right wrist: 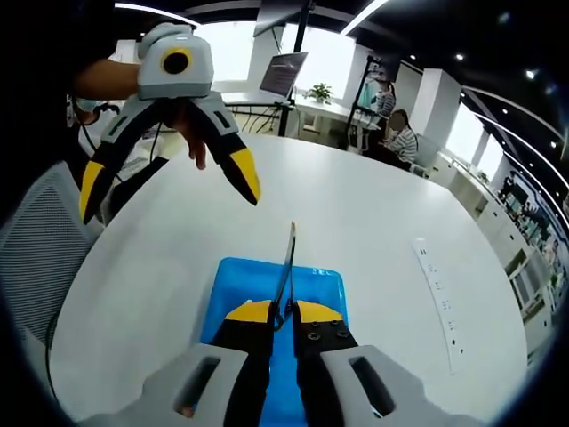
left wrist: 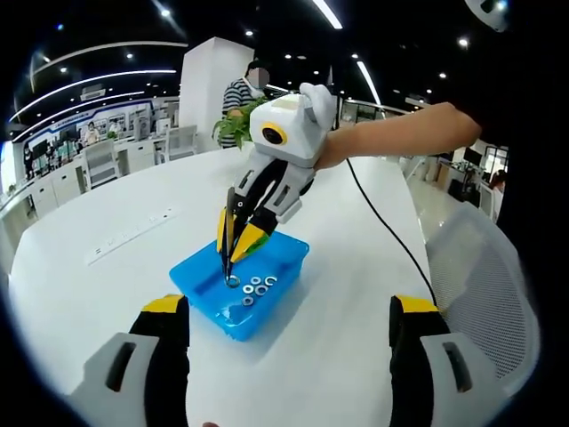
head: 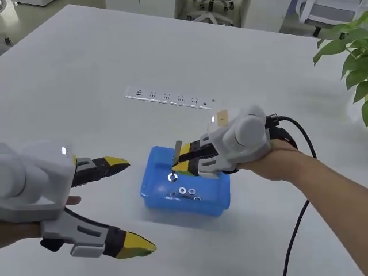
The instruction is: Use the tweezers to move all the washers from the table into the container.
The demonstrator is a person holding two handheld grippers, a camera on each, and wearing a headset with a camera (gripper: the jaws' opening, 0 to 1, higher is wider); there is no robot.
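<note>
Bare table [head: 86, 69] ran wide open around the blue container [head: 172, 208], power strip [head: 167, 98] sat well behind it. Straight down was blocked though: right gripper [head: 185, 164] and its tweezers [head: 177, 150] hung over it.

tweezers [head: 177, 148]: partly hidden | plant [head: 348, 52]: cut by edge

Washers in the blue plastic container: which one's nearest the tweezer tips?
The lone silver metal washer at the tips of the thin metal tweezers in the right gripper; the other washers lie clustered apart from it in the blue plastic container.
</note>
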